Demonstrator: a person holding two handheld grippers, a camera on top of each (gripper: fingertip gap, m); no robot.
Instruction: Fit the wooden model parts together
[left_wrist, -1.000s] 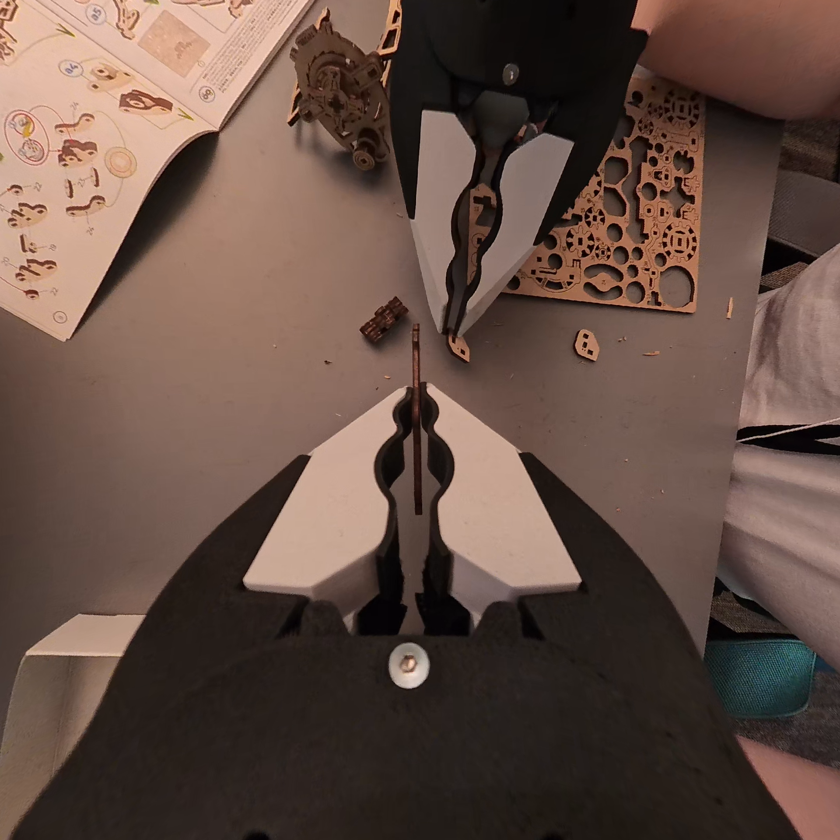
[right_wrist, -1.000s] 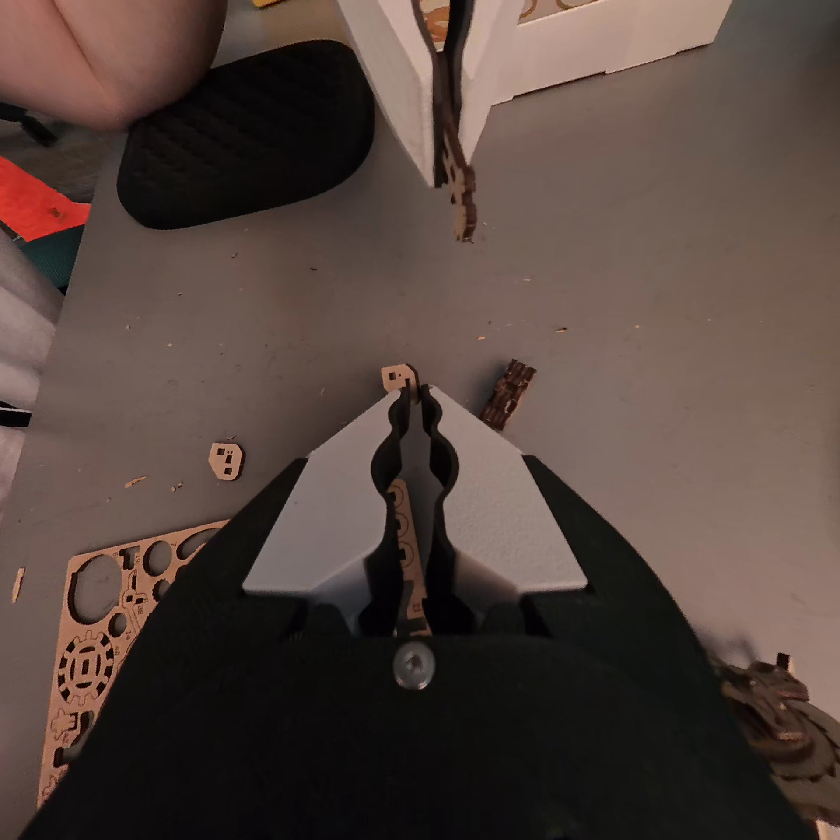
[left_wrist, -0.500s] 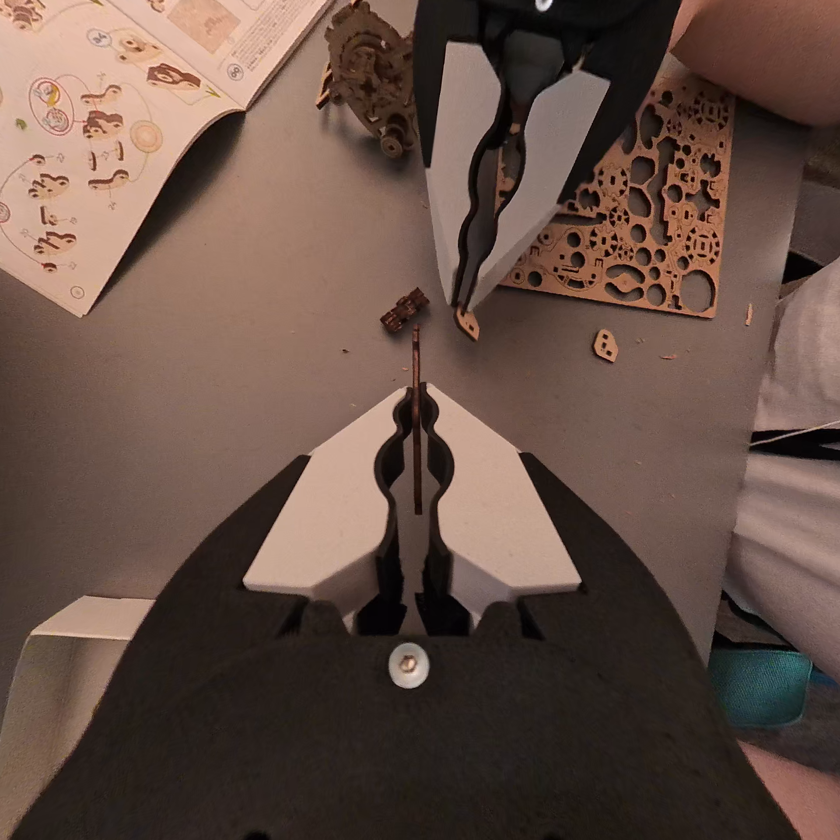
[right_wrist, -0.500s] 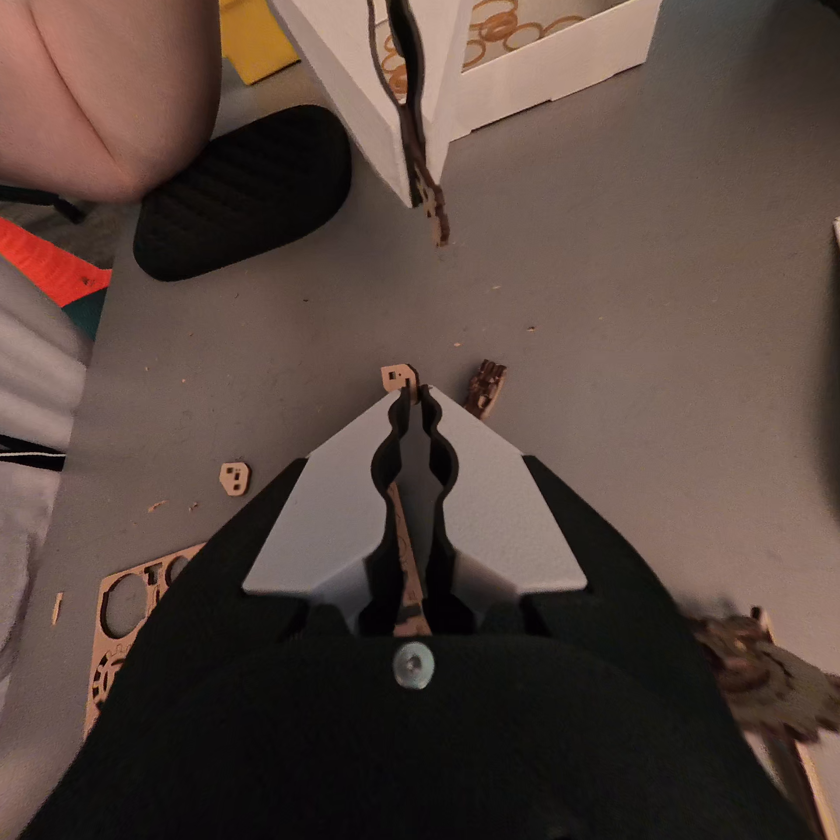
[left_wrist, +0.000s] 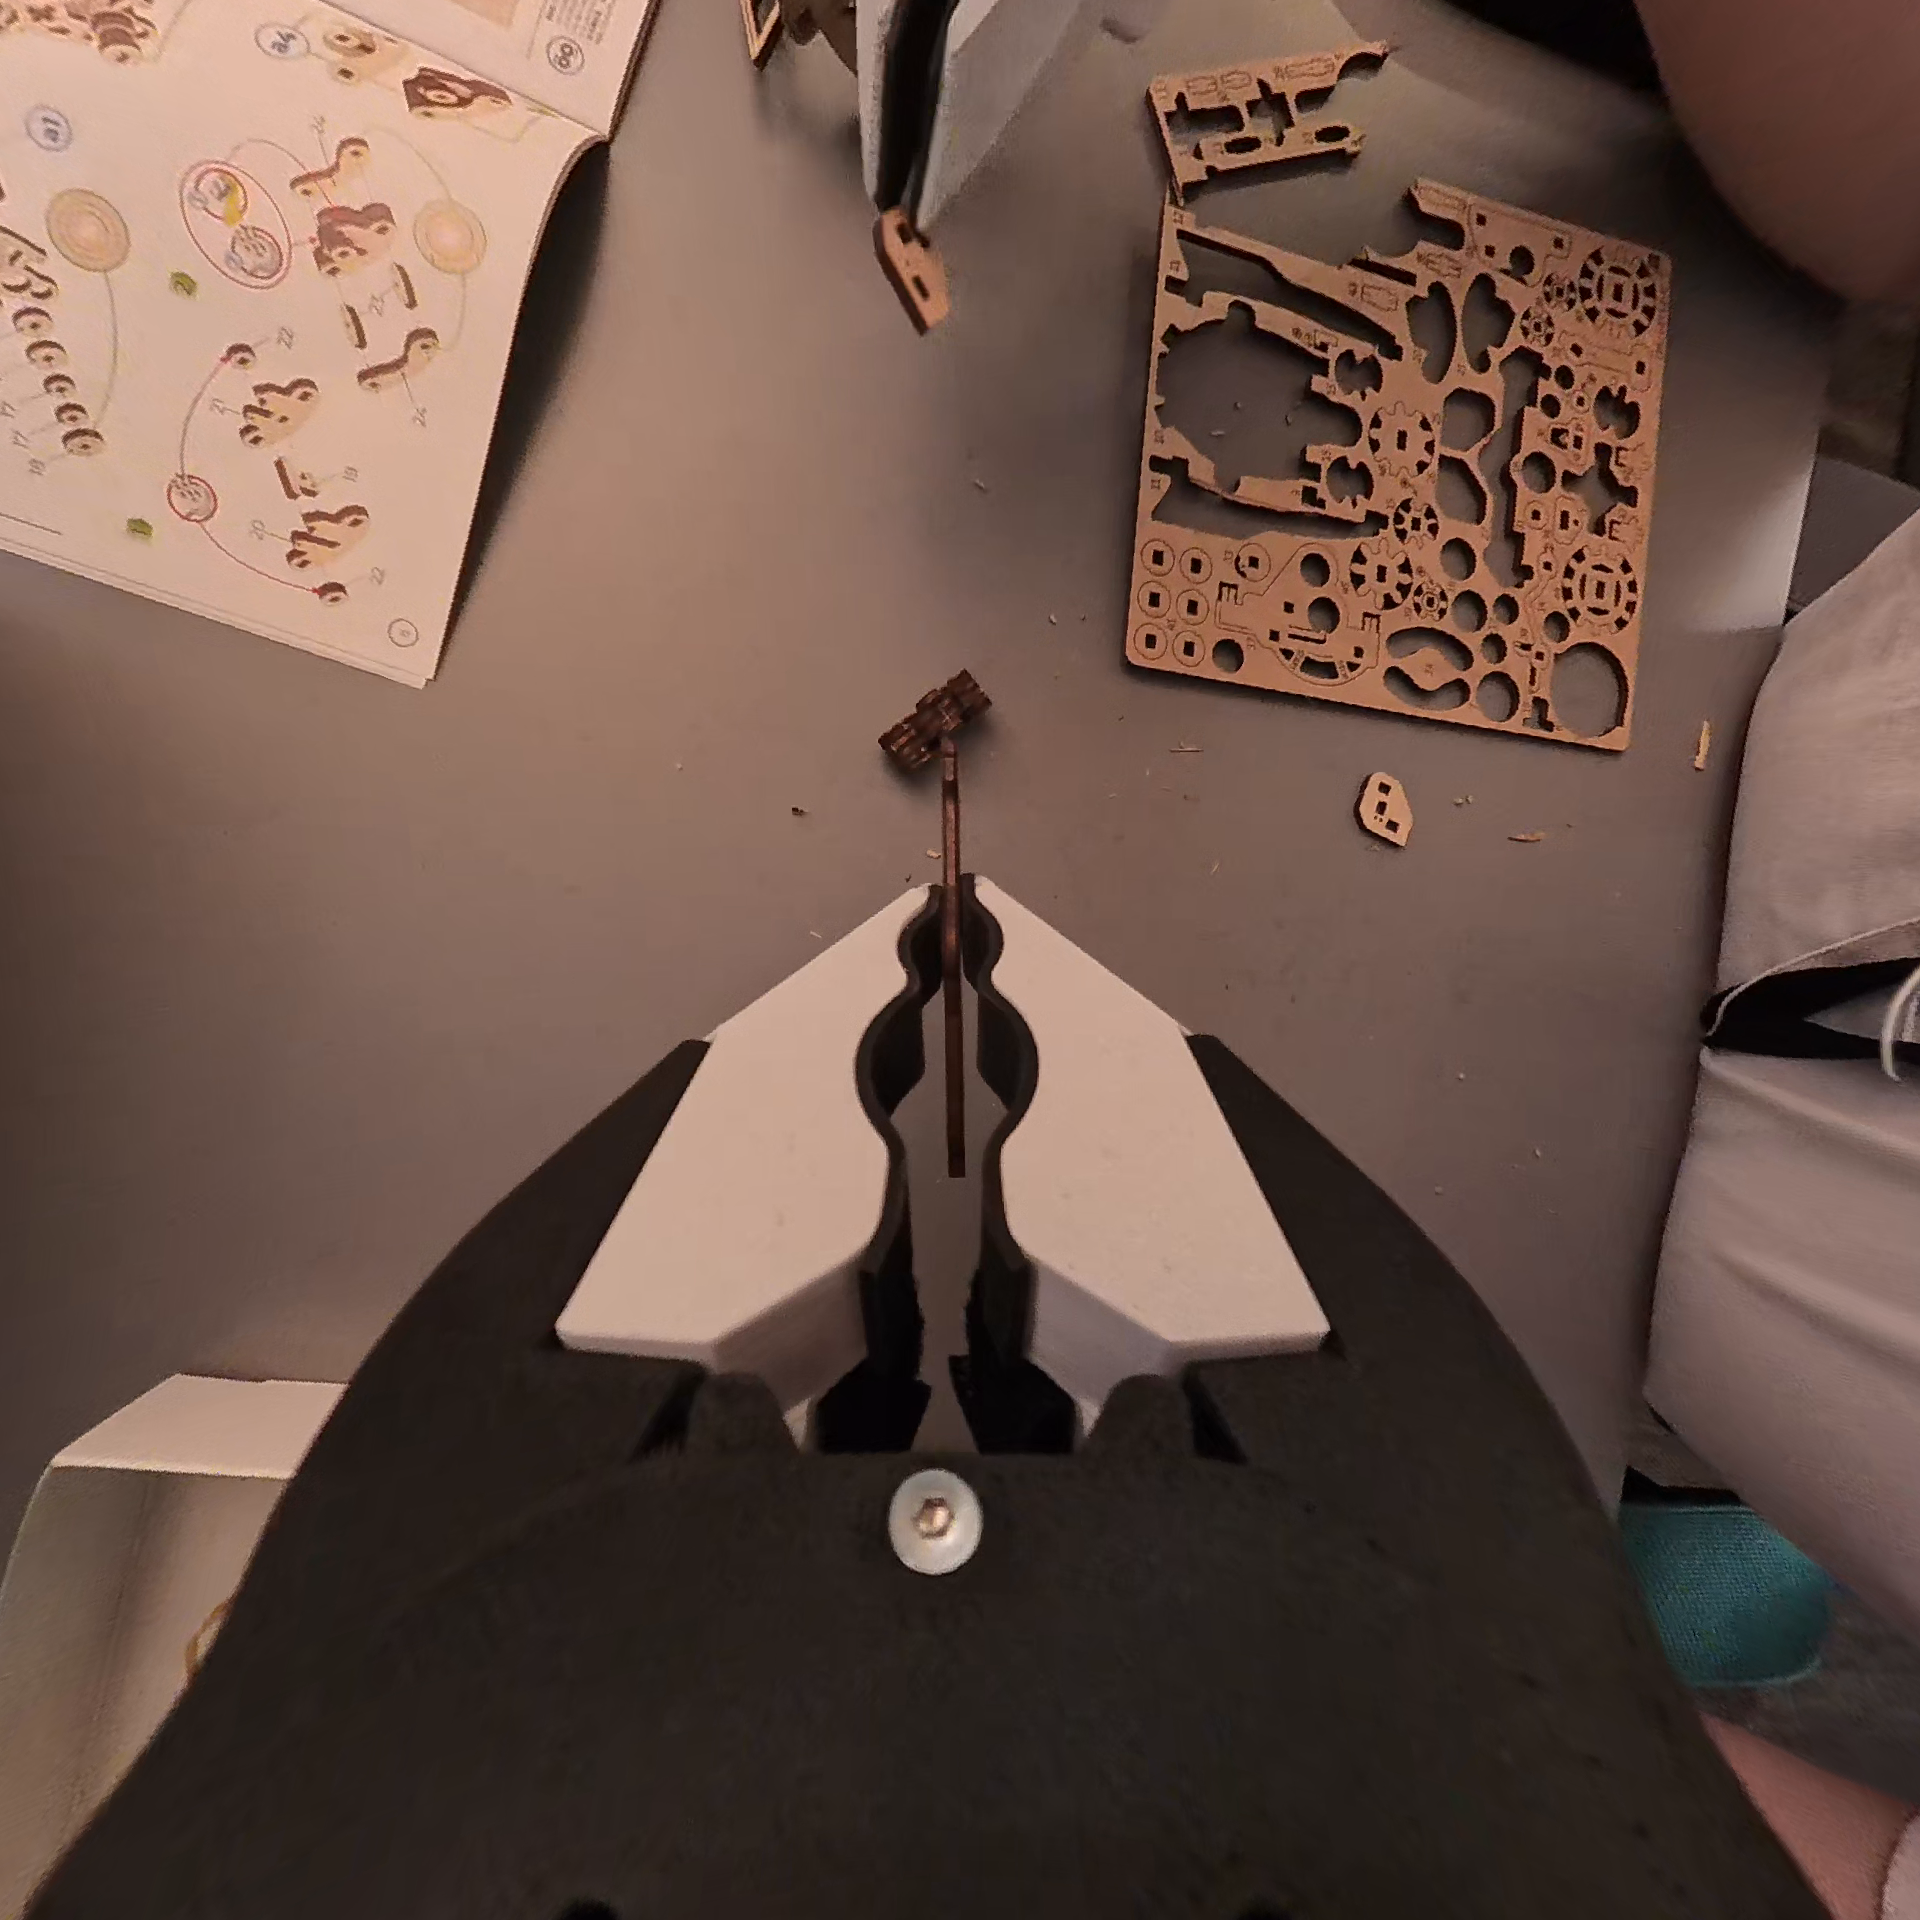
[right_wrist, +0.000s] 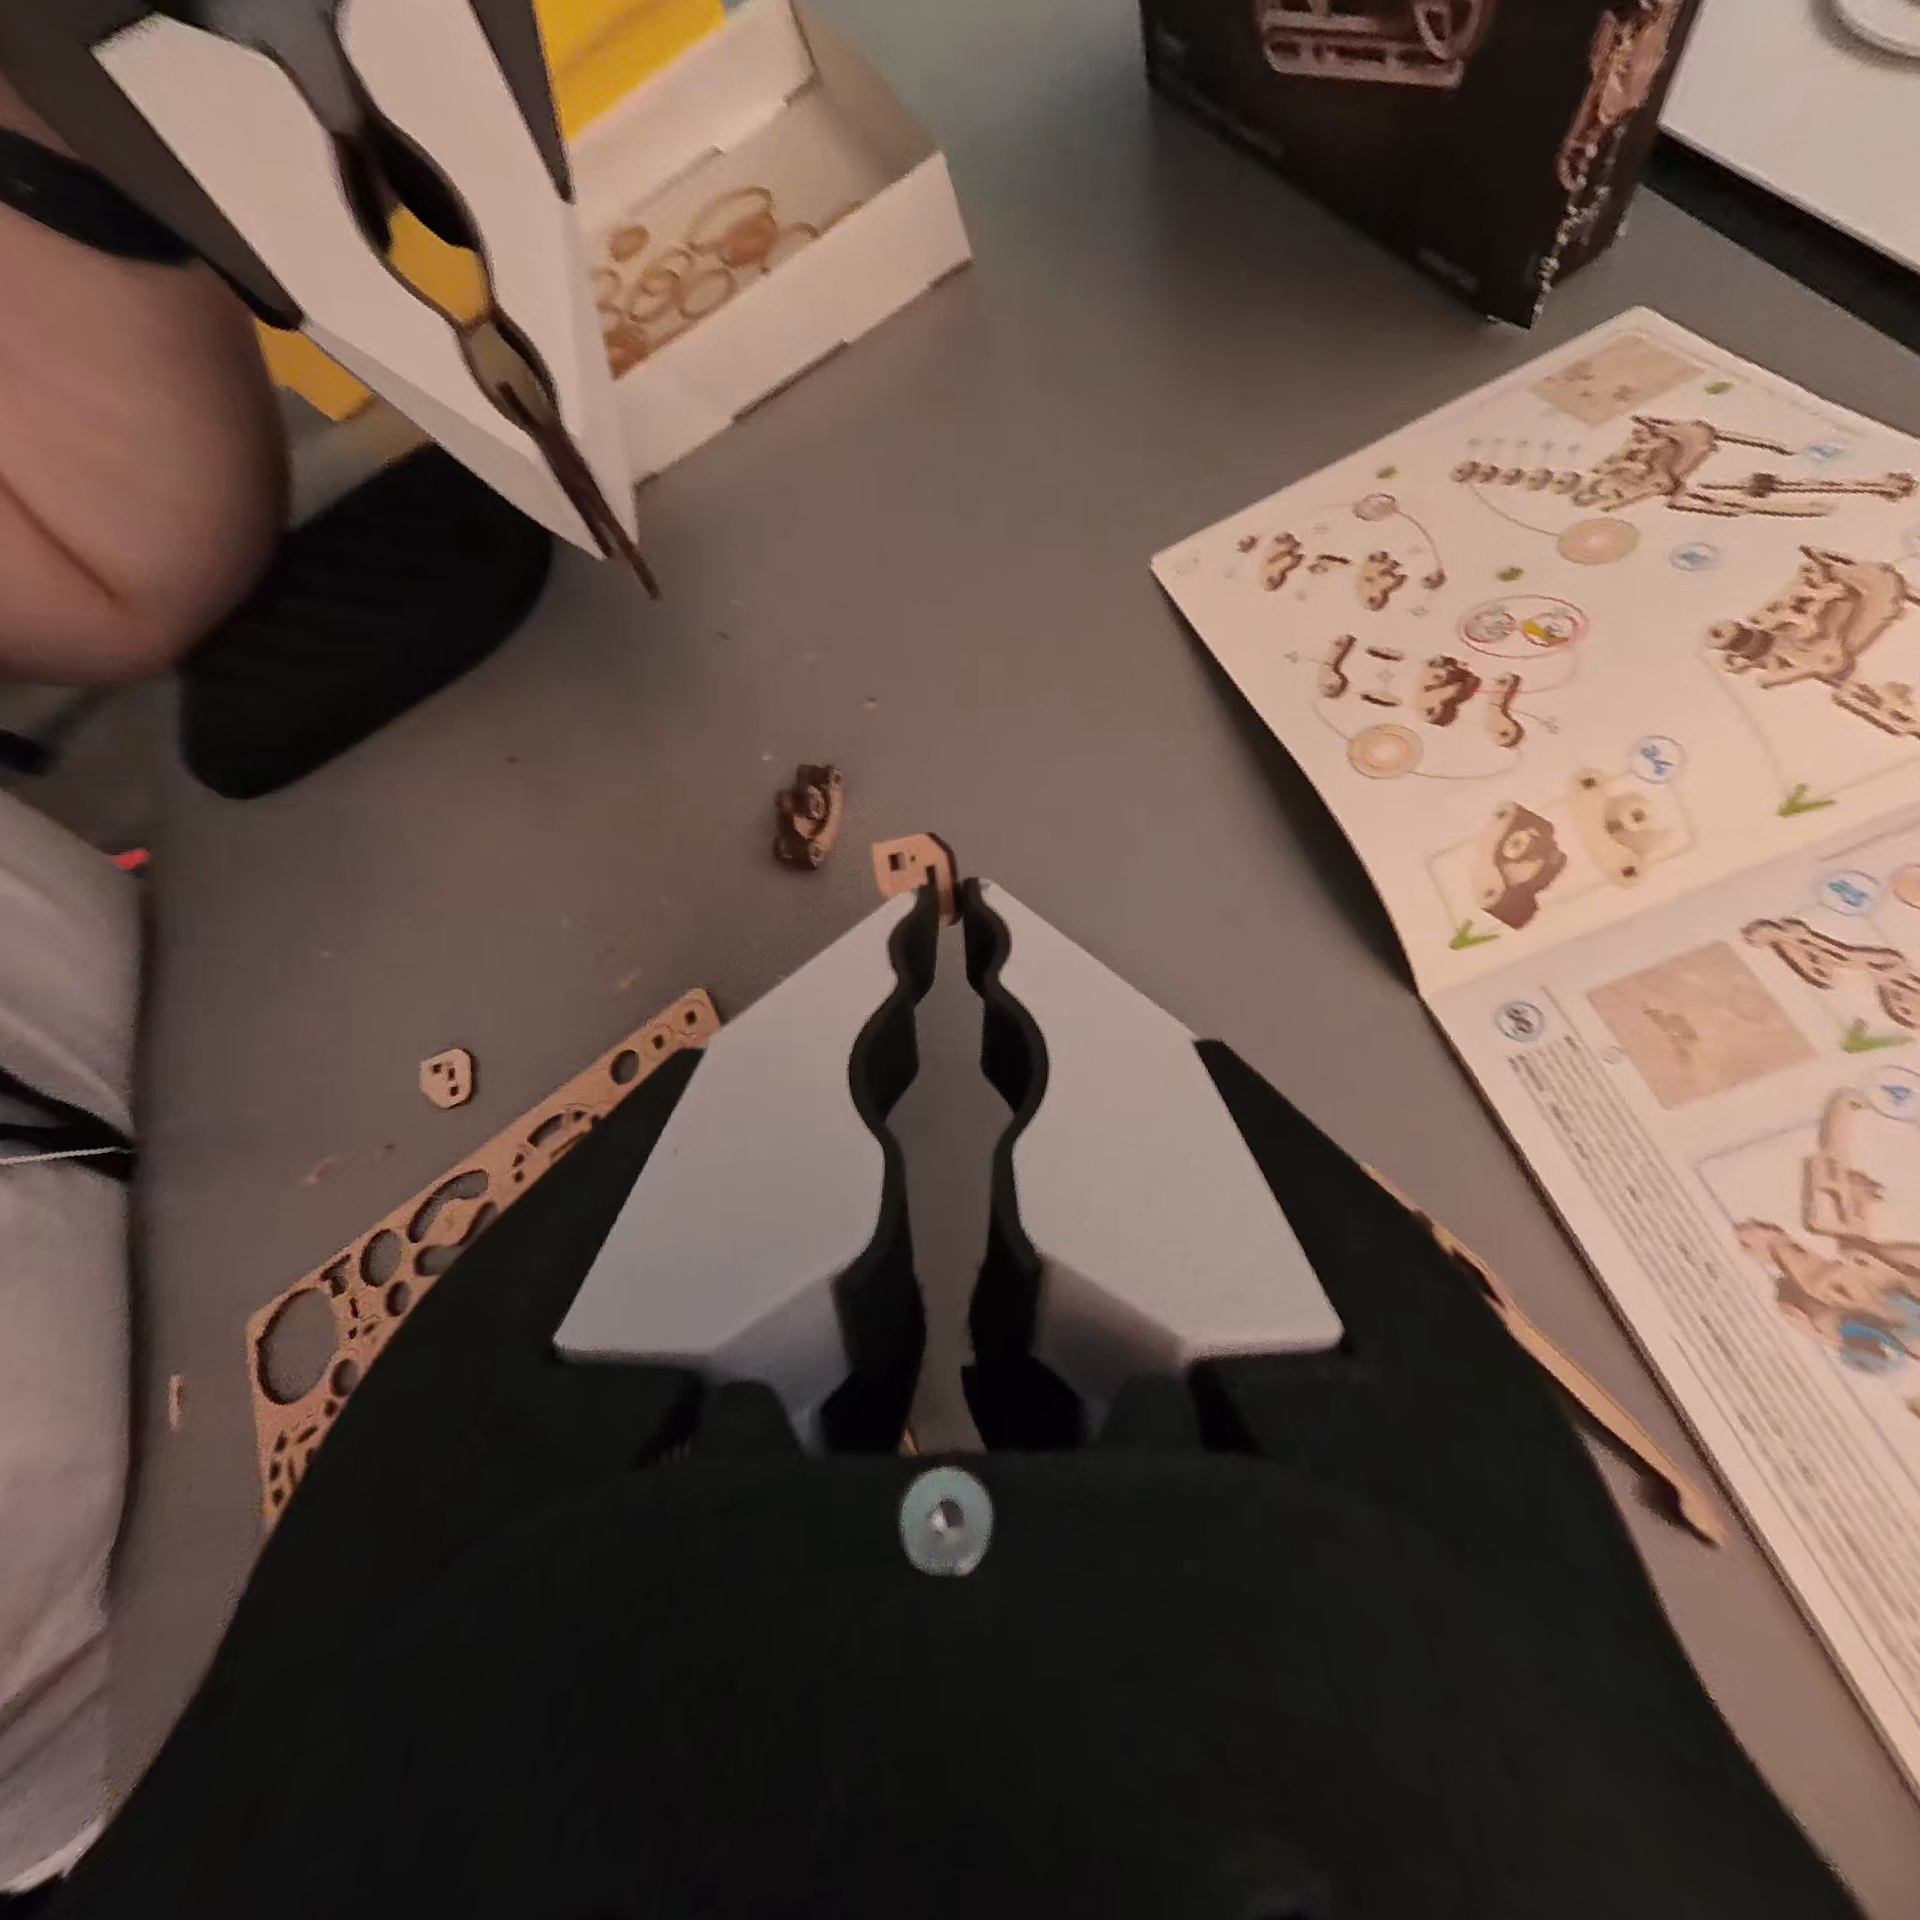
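My left gripper (left_wrist: 948, 896) has its jaws pressed together on a thin dark strip (left_wrist: 952, 935), held edge-on and sticking out toward 12 o'clock. Its far tip sits just over a small dark cluster (left_wrist: 935, 719) lying on the tabletop (left_wrist: 623, 831); whether they touch I cannot tell. My right gripper (right_wrist: 948, 896) pinches a small tan piece (right_wrist: 914, 864) at the very tips of its jaws, which are otherwise nearly closed. In the left wrist view that piece (left_wrist: 912, 268) hangs at 12 o'clock, well apart from the strip. The punched sheet (left_wrist: 1392, 457) lies at 2 o'clock, a loose tan chip (left_wrist: 1384, 808) near its lower edge, the manual (left_wrist: 260, 312) at 10 o'clock.
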